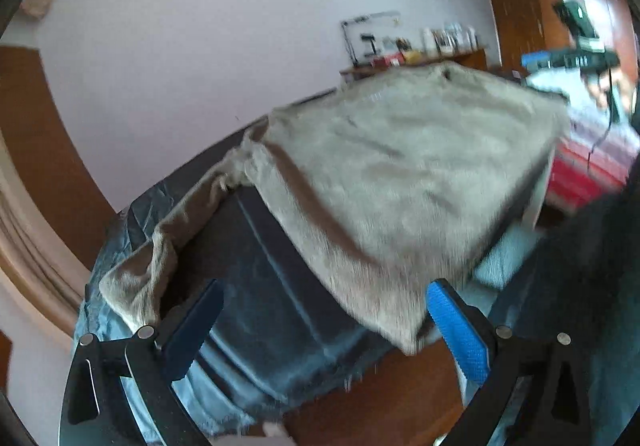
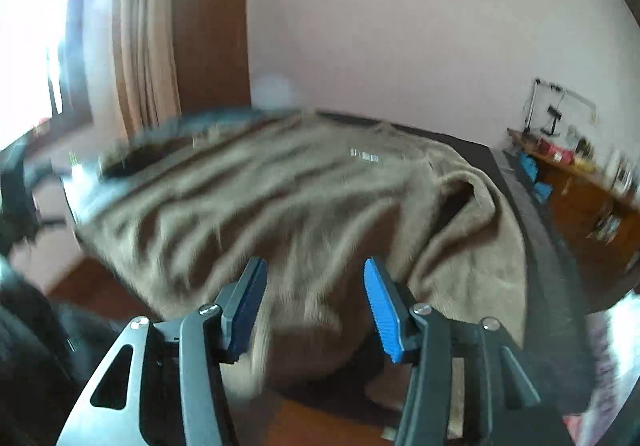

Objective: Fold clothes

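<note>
A beige-brown fuzzy sweater (image 1: 400, 173) lies spread on a dark cloth-covered table (image 1: 256, 270); one sleeve (image 1: 160, 246) trails toward the near left corner. My left gripper (image 1: 324, 310) is open and empty, just in front of the sweater's hem corner. In the right wrist view the sweater (image 2: 280, 205) drapes over the table's near edge, with a sleeve (image 2: 472, 230) bunched at the right. My right gripper (image 2: 314, 294) is open, its fingers either side of the hanging hem, not closed on it. Both views are motion-blurred.
A wooden floor (image 1: 392, 398) shows below the table edge. A wooden shelf with small items (image 1: 420, 53) stands along the back wall, also in the right wrist view (image 2: 580, 173). A curtain and door (image 2: 172, 37) are at left. A red item (image 1: 588, 173) sits at right.
</note>
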The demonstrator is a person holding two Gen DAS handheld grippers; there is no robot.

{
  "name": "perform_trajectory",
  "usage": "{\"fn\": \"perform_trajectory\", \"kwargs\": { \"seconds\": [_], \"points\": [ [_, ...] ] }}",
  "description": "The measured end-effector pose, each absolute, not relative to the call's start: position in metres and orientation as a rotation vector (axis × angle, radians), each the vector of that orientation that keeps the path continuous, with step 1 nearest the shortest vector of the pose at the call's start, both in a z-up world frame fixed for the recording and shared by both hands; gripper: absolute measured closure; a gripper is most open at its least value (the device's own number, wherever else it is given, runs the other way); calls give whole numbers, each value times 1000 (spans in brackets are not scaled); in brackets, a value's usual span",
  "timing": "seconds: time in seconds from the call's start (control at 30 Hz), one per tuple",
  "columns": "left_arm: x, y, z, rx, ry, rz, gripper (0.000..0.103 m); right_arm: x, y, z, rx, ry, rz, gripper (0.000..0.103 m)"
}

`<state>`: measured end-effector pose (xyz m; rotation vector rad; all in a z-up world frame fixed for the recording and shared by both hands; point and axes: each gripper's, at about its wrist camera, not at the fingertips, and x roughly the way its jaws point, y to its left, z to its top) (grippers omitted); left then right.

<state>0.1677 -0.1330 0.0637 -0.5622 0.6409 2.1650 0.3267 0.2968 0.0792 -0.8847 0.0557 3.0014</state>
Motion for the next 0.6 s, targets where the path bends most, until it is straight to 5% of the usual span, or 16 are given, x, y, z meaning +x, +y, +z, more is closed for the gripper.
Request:
{"fn": "perform_trajectory", "kwargs": {
  "seconds": [0.2,0.47,0.6],
  "points": [
    [139,-70,72,-577,530,2142,0,285,292,79,-972,-58,2920,43],
    [113,-2,11,-830,688,2064,0,245,260,9,-1380,-278,2844,43],
    [96,-34,2,-987,495,1990,0,255,281,5,-1525,-116,2821,44]
  ]
}}
